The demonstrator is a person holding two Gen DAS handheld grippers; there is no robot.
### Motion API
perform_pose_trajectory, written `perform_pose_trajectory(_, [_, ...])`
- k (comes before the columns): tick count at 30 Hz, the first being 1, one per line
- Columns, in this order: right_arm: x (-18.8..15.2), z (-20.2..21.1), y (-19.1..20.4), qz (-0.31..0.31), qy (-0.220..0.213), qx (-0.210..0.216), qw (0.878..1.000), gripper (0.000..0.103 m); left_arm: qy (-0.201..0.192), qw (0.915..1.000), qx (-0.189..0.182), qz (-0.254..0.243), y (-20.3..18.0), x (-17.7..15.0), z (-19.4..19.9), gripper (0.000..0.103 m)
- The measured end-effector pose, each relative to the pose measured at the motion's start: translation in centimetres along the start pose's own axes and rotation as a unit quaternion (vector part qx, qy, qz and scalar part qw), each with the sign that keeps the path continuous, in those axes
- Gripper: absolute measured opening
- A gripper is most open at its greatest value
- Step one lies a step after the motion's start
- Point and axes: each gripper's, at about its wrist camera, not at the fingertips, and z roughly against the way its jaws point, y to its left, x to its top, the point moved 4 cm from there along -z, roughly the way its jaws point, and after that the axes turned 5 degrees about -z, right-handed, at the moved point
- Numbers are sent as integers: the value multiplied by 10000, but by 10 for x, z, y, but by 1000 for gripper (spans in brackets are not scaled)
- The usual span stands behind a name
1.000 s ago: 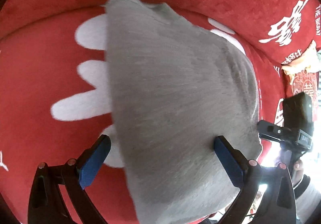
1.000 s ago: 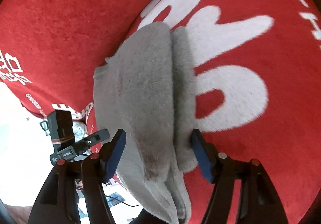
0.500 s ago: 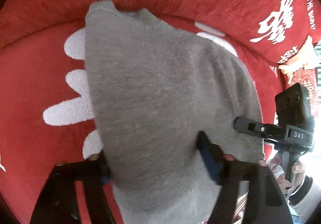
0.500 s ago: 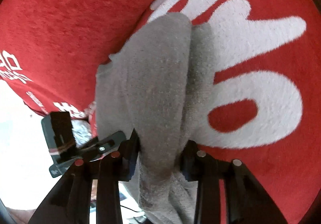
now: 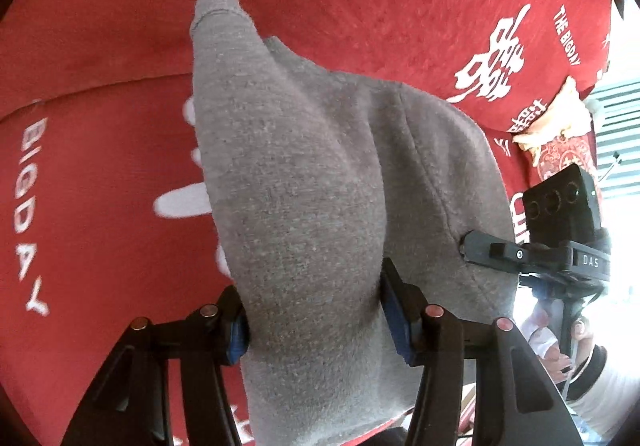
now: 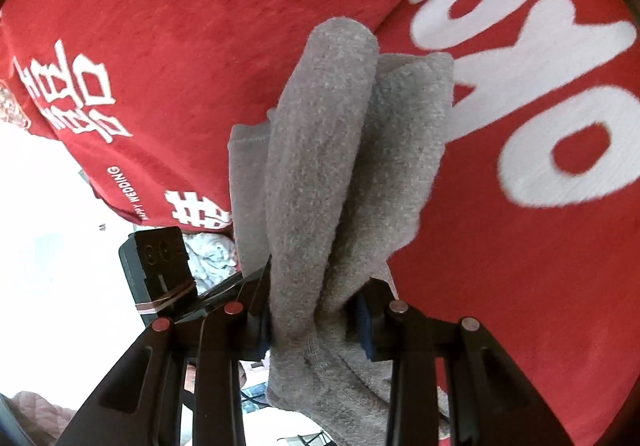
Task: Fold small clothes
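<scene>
Both grippers pinch grey garment (image 5: 304,182) over red cover (image 5: 100,174).
Left gripper (image 5: 316,318) jaws closing, pads pressing bunched fabric; right gripper (image 6: 316,322) fingers clamped on the gathered near edge. Garment drapes away from both, far end toward the cover's white lettering (image 6: 560,118).

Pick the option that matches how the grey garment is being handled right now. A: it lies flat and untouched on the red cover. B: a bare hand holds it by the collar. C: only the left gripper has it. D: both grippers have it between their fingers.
D: the grey garment bunches between the blue pads of the left gripper, whose jaws are closing, and the right gripper pinches another part of it above the red cover.
</scene>
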Motion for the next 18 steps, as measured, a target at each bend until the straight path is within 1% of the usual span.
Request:
perform_pose_trajectory(2, [-11, -12, 10, 30, 59, 43, 10000, 36, -39, 10000, 58, 1, 18, -15, 22, 57])
perform_pose_trajectory(4, [-21, -22, 16, 54, 138, 61, 9999, 36, -60, 9999, 147, 18, 25, -26, 32, 57])
perform_pose_trajectory(7, [-35, -48, 22, 31, 277, 58, 9996, 36, -48, 9995, 278, 114, 50, -48, 51, 57])
perform_pose_trajectory(11, [-50, -89, 26, 26, 489, -110, 9987, 36, 51, 9981, 463, 403, 90, -74, 54, 57])
perform_pose_trajectory(13, [-52, -106, 23, 70, 560, -362, 9978, 36, 104, 9966, 590, 558, 110, -85, 51, 57])
perform_pose_trajectory(14, [-51, -112, 20, 110, 537, -651, 9964, 36, 142, 9949, 745, 658, 121, -91, 47, 57])
perform_pose_trajectory(15, [-50, -111, 17, 136, 488, -830, 9953, 36, 163, 9934, 880, 718, 127, -94, 45, 57])
perform_pose_trajectory(16, [-48, -110, 15, 168, 399, -1056, 9935, 38, 138, 9929, 893, 773, 134, -98, 46, 57])
perform_pose_trajectory(17, [-45, -105, 13, 201, 286, -1365, 9900, 39, 58, 9929, 827, 852, 138, -102, 50, 57])
perform_pose_trajectory(18, [-42, -98, 10, 246, 169, -1775, 9837, 40, -10, 9927, 822, 887, 141, -103, 53, 57])
